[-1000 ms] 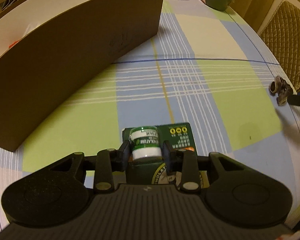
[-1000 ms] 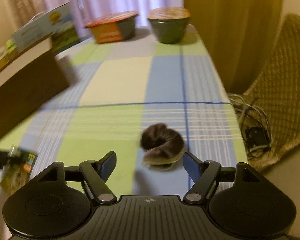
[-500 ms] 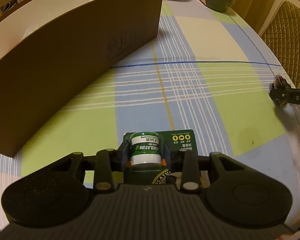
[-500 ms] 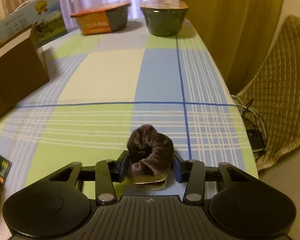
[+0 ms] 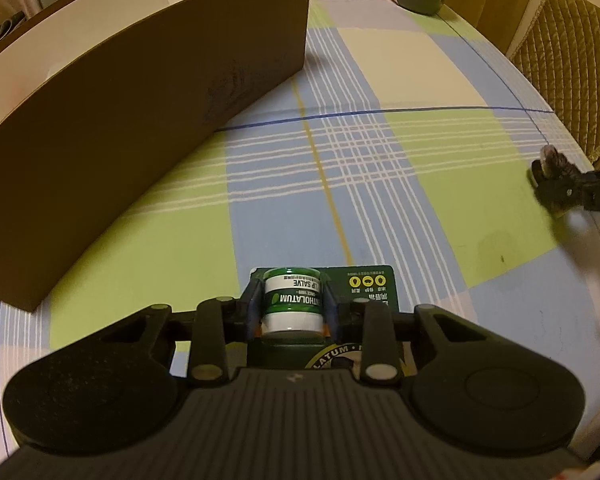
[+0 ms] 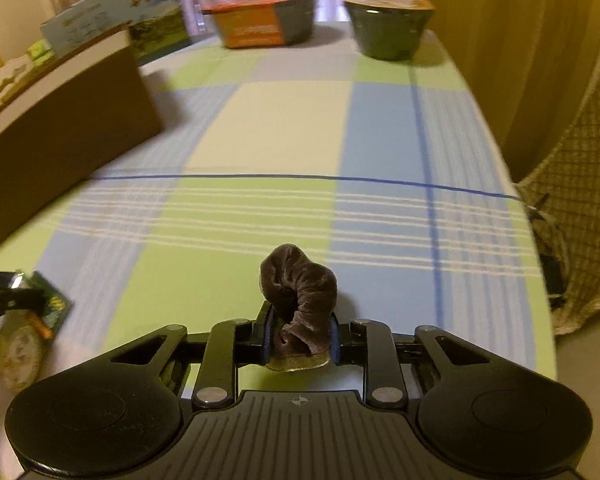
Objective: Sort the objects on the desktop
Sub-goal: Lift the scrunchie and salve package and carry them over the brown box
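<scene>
We hold two things at once. Our left gripper (image 5: 292,312) has its jaws closing on a small green-and-white salve jar (image 5: 291,302), the pads pressing both its sides; the jar sits on its green card (image 5: 366,286), which lies flat on the bench (image 5: 380,208) under and just right of the gripper. Our right gripper (image 6: 300,338) has its jaws closing too, and they pinch a dark brown velvet scrunchie (image 6: 300,292) that bulges up and forward out of the grip, with a tan tag (image 6: 296,363) showing beneath it.

Ahead and to the left of the left gripper stands a long brown box (image 5: 140,92), open at the top with a pale inner wall; its near side runs diagonally across the view. The checked cloth between the left gripper and that box lies bare. Far to the right of the left gripper we see the right gripper's tip with the scrunchie.

Ahead of the right gripper, at the far end of the bench, stand an orange-labelled bowl (image 6: 264,16) and a dark green bowl (image 6: 388,26), well apart from us. To the left of them leans a printed carton (image 6: 116,20) behind the box. Right of the bench hangs a curtain (image 6: 512,60), with a quilted chair (image 6: 584,184) beside it.
</scene>
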A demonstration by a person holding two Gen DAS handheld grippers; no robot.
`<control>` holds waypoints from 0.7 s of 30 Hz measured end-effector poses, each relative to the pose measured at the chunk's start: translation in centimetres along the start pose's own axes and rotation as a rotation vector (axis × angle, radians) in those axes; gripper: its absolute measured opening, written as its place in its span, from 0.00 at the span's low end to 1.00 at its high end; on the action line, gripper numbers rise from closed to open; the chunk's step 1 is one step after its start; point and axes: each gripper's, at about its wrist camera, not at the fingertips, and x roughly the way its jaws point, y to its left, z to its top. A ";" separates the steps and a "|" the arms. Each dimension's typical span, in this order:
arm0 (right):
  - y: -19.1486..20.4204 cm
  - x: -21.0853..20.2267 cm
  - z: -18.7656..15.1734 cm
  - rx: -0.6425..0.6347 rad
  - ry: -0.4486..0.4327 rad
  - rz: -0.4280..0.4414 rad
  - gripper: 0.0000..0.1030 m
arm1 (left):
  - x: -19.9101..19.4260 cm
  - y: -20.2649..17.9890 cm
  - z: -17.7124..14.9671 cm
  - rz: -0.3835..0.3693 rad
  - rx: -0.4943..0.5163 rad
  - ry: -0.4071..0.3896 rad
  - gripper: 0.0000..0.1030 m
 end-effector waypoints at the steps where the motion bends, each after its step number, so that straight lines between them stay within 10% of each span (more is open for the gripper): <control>1: 0.4 -0.2 0.0 -0.012 0.002 0.012 0.22 | -0.4 0.1 -0.1 -0.004 -0.007 -0.007 0.26; 21: 14.0 -1.6 10.2 -0.272 -0.080 0.356 0.22 | -11.7 8.1 5.8 0.020 -0.146 -0.293 0.26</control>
